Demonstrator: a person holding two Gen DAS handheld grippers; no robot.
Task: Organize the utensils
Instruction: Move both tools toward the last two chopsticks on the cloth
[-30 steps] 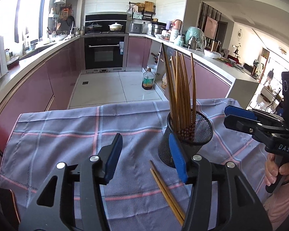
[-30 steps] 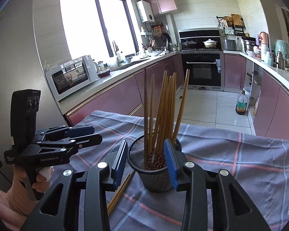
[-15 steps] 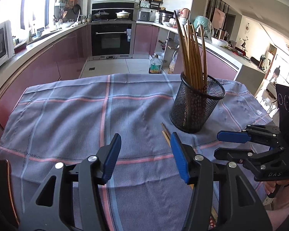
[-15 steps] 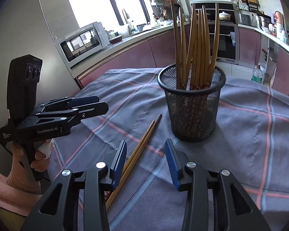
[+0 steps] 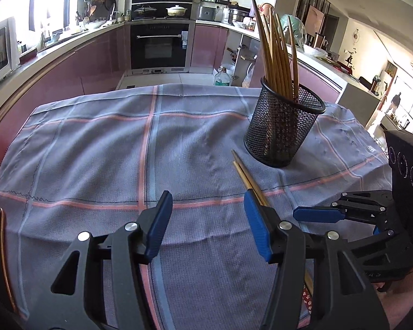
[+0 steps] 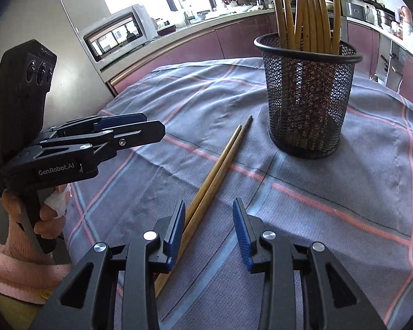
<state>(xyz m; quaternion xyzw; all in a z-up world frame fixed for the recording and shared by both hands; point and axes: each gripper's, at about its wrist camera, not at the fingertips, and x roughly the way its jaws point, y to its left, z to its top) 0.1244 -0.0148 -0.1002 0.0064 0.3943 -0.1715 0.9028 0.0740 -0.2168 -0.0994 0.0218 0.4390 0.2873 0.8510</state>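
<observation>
A black mesh cup stands on the checked cloth with several wooden chopsticks upright in it. Two loose chopsticks lie side by side on the cloth in front of the cup. My right gripper hangs low over their near half, its jaws closing. The pair runs under its left finger and no pad presses on it. My left gripper is open over bare cloth with nothing between its fingers. The same pair disappears behind its right finger. Each gripper also appears in the other's view: right gripper, left gripper.
The grey-blue cloth with pink stripes covers a small table whose far edge drops to the kitchen floor. Pink cabinets, an oven and a microwave lie beyond. A hand in a pink sleeve holds the left gripper.
Both grippers have come down toward the cloth and tilted downward. The cup has shifted up and away in both views. The right gripper now sits over the loose pair, its fingers slightly closer together.
</observation>
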